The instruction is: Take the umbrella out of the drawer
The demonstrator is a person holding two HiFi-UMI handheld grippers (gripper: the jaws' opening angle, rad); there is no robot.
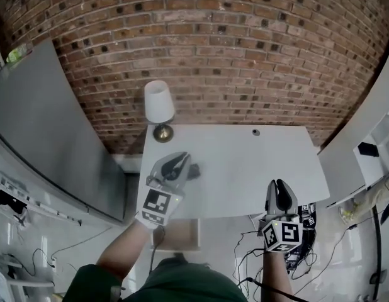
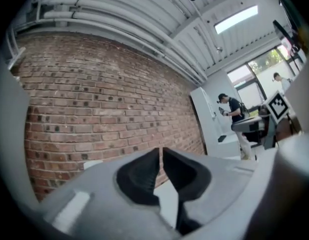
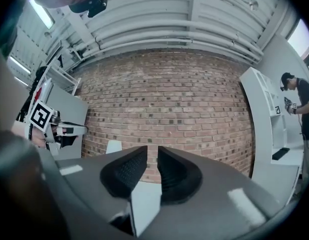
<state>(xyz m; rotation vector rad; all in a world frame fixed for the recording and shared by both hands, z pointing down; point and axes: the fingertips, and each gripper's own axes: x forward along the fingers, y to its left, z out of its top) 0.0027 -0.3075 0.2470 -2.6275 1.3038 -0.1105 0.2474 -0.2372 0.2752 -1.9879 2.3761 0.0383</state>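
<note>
Under the front edge of the worktop, a pale wooden drawer [image 1: 180,234] juts toward me, mostly hidden by my left forearm and my body, so I cannot see into it. I cannot make out the umbrella with any certainty in any view. The only candidate is a small dark shape [image 1: 194,170] lying on the white rectangular worktop [image 1: 270,168], just beside the tips of my left gripper [image 1: 176,162], and I cannot tell what it is.

My left gripper hangs over the worktop's near left part, pointing toward the wall. In the left gripper view its black pads stand almost together, with only a thin slit between them and nothing in it. My right gripper [image 1: 280,185] is at the worktop's near right edge, well apart from the left one, and also points toward the wall. In the right gripper view its pads stand a narrow gap apart, and only brick shows through, so it holds nothing.

At the far left corner of the worktop stands a small lamp with a white shade and a brass foot [image 1: 159,104]. A small dark round thing [image 1: 255,132] sits near the far edge. Behind it all rises a red brick wall [image 1: 213,49]. A big grey panel [image 1: 43,137] leans in at the left, and black cables [image 1: 245,251] trail on the floor by my right arm. A person in dark clothes [image 3: 298,104] stands by white shelving [image 3: 267,129] off to the right.
</note>
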